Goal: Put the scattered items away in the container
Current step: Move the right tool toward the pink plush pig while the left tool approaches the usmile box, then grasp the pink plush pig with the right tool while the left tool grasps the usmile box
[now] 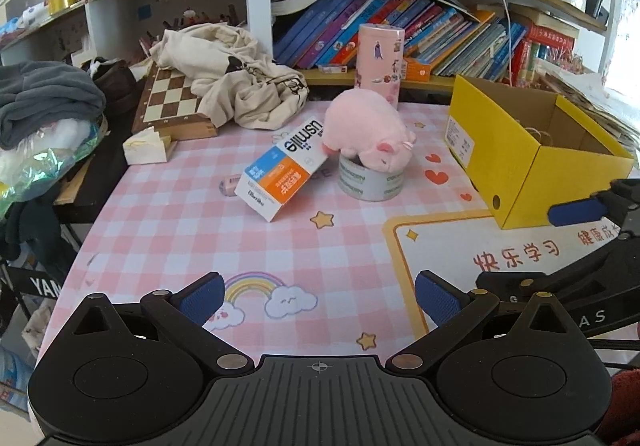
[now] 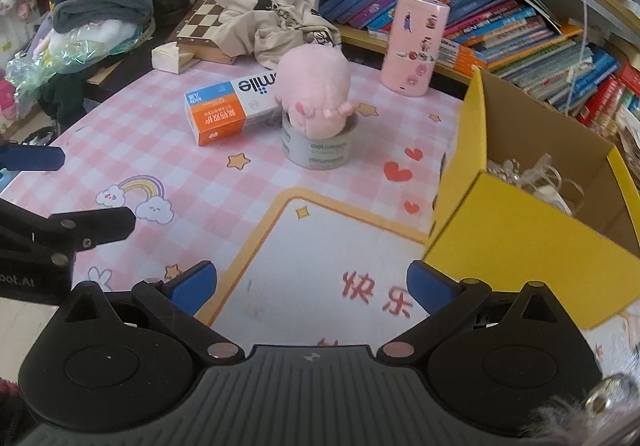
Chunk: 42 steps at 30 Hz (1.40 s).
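**Pig on the tape roll, box open, both tongs empty**

The pink plush pig [image 1: 366, 133] sat at the twelve o'clock centre of the left wrist view, slumped nose-down over the grey roll of tape [image 1: 370, 181], so the roll's hole was covered and only its printed wall showed. The white, blue and orange toothpaste carton [image 1: 282, 173] leaned against the roll at its nine o'clock; from the right wrist the pig hid the first letters of the brand name. The yellow cardboard box [image 1: 516, 169] stood open at three o'clock, well apart from the pig. Its inside held pale ribbon-like things [image 2: 538, 177], too tangled to make out, and its far end was cut off by the frame.

The left gripper [image 1: 318, 300] hung over the pink checked table mat [image 1: 180, 230] with its blue pads spread wide and nothing between them. The right gripper [image 2: 308, 288] was likewise wide open and empty, its right pad just beside the box's near corner.

Behind, at twelve o'clock, stood a pink sticker-covered cylinder [image 1: 380, 61]; at eleven, a crumpled cream cloth [image 1: 236, 81] lay across a wooden chessboard [image 1: 172, 101], hiding much of it.
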Motion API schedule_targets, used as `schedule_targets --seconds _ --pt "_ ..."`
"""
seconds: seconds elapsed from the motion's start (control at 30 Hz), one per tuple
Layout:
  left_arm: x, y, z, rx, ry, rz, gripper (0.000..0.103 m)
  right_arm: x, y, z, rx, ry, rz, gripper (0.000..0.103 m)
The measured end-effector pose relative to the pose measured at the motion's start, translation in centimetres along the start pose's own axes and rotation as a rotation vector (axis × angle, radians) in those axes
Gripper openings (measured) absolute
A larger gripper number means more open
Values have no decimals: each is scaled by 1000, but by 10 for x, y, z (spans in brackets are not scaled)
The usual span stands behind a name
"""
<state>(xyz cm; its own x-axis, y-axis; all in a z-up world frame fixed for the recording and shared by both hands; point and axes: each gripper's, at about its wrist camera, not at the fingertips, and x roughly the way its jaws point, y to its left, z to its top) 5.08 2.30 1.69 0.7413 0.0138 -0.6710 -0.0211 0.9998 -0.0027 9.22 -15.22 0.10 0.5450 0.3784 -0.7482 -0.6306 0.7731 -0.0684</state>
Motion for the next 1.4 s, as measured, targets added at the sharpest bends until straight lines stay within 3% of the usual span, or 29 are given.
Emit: schedule_targets --seconds 0.13,0.3,0.47,0.63,1.0,1.17,1.4 --pt "7 1 8 -12 -28 -15 102 9 -1 9 -38 -13 10 100" --pt "18 -1 19 5 -92 20 102 23 -8 22 -46 -24 14 97" --pt "33 3 26 17 -99 26 102 40 -15 37 -29 -25 30 93" --pt "52 17 35 -26 -68 11 102 55 -20 54 -23 -36 44 91" --pt "110 32 54 9 0 78 102 85 -36 104 9 -73 72 89" --pt "128 32 60 68 -6 86 102 101 -41 120 35 -64 76 89" --pt "157 20 66 237 24 90 101 123 -42 136 59 -40 107 89"
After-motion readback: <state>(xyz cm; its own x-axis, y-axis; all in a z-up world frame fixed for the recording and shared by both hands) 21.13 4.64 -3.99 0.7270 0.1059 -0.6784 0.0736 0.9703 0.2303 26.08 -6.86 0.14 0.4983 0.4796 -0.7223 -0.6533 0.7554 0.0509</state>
